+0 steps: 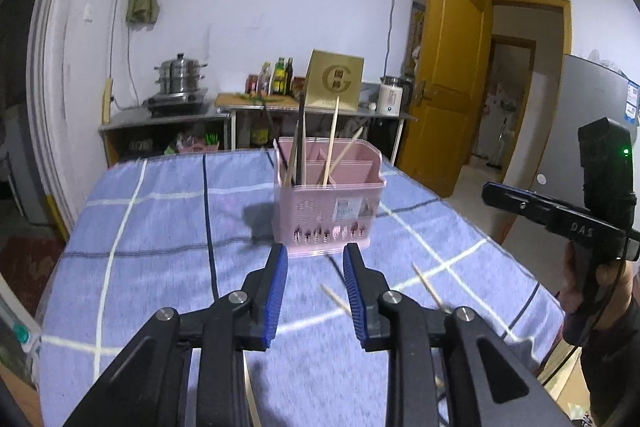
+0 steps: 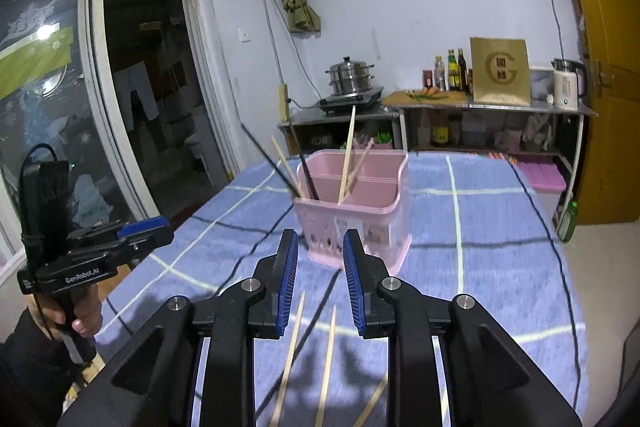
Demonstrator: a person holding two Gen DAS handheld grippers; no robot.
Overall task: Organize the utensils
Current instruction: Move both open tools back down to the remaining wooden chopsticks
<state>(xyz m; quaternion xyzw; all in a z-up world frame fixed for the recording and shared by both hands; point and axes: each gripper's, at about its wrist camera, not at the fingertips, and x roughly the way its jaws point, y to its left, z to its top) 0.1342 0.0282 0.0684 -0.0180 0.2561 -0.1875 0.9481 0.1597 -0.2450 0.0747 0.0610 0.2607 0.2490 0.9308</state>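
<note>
A pink compartmented utensil basket (image 1: 328, 215) (image 2: 360, 227) stands upright on the blue checked tablecloth (image 1: 160, 227), holding several wooden and dark chopsticks (image 1: 298, 155) (image 2: 346, 155). My left gripper (image 1: 316, 251) is open just in front of the basket, with nothing between its blue pads. My right gripper (image 2: 320, 239) is likewise open and empty in front of the basket. Loose wooden chopsticks (image 2: 294, 343) (image 1: 336, 297) lie on the cloth below and beside the fingers. Each view also shows the other gripper off to its side, held in a hand (image 2: 80, 323).
Behind the table a steel counter (image 2: 440, 107) carries a steamer pot (image 1: 180, 75), bottles, a gold box (image 1: 334, 81) and a kettle (image 2: 566, 83). A yellow door (image 1: 444, 83) is at the right, a glass sliding door (image 2: 60, 87) at the left. The table's edges fall away on both sides.
</note>
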